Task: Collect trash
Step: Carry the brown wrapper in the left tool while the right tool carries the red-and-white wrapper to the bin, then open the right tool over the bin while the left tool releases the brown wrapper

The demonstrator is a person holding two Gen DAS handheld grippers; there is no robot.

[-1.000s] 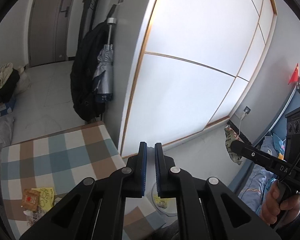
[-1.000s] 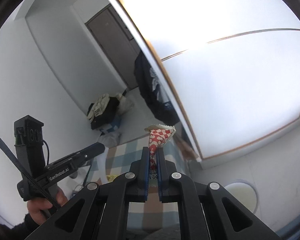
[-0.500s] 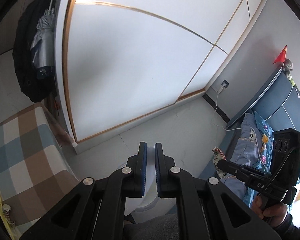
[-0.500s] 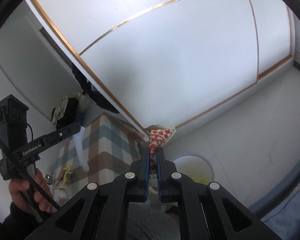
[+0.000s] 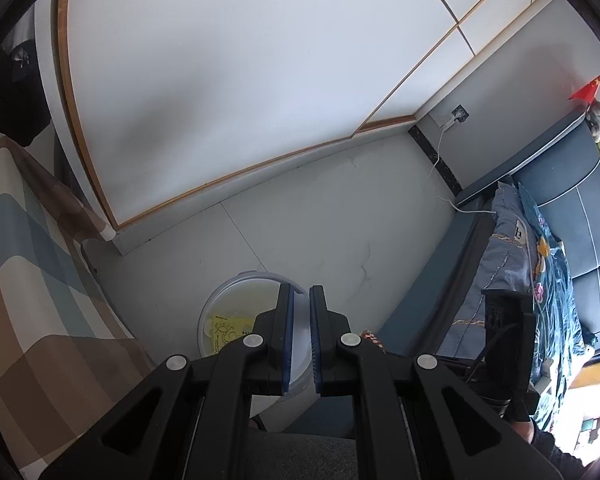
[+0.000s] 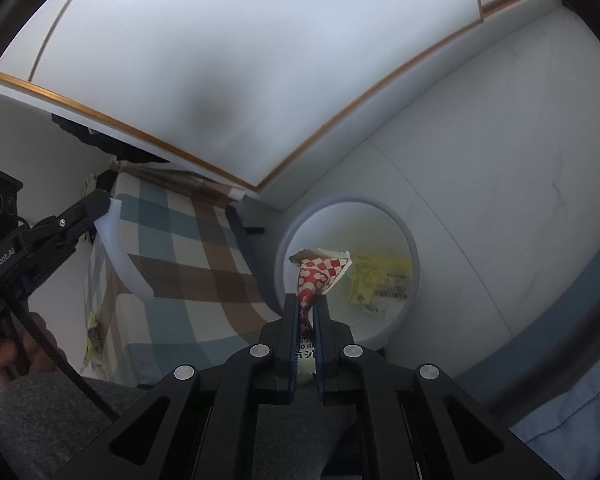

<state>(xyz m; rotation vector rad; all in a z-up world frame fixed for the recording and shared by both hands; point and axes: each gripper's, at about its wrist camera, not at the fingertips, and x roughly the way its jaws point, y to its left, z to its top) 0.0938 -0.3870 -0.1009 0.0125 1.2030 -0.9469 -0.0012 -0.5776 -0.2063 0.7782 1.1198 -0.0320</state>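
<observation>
I hold 2 black two-finger grippers, both tilted steeply down toward a pale tiled floor. My right gripper (image 6: pixel 306 312) is clamped on a crumpled red-and-white checked wrapper (image 6: pixel 320 276), whose twisted lower end is pinched between the blue pads while its wider top fans out above the fingertips. Seen from the right wrist, the wrapper sits directly in front of the open mouth of a round white trash bin (image 6: pixel 414 248) — whether it is already over the opening or just short of it, I cannot tell. Inside the bin lies a yellow packet (image 6: pixel 380 280) with a printed label. My left gripper (image 5: pixel 300 312) is closed with nothing between its pads, only a thin slit showing, and it points at the same bin (image 5: pixel 220 300) from the other side, where the yellow packet (image 5: pixel 228 330) shows again. In the right wrist view my left hand (image 6: pixel 4 354) grips its handle at the far left edge, above a grey sleeve (image 6: pixel 40 404). Left of the bin stands a piece of furniture draped in a brown, blue and cream checked cloth (image 6: pixel 188 240). A white panelled wall (image 5: pixel 220 80) with thin gold trim rises behind — and a blue bed (image 5: pixel 540 260) fills the right edge of the left wrist view.
</observation>
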